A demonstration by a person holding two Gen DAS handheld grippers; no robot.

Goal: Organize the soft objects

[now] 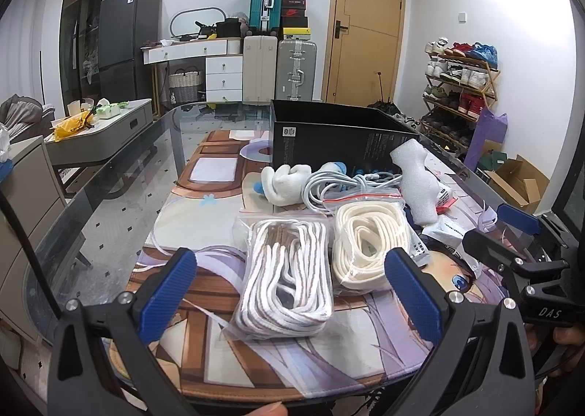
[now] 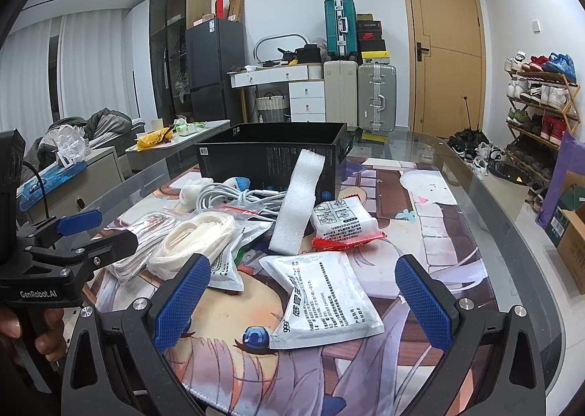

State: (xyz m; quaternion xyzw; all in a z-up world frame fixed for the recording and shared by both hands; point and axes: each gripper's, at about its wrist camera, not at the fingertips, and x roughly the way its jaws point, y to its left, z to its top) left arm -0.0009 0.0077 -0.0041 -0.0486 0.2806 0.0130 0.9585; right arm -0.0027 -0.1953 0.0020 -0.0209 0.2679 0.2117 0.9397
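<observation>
My left gripper stands open around the near end of a clear bag of white and brown laces. A bag of cream laces lies just right of it. Behind them are a white plush toy, a coiled white cable and a white foam strip. My right gripper is open over a white printed pouch. A red-edged mask pack and the foam strip lie beyond it. An open black box stands at the back.
Everything rests on a printed desk mat over a glass table. The other gripper shows at the right of the left wrist view. A shoe rack, suitcases and cardboard boxes stand around the room.
</observation>
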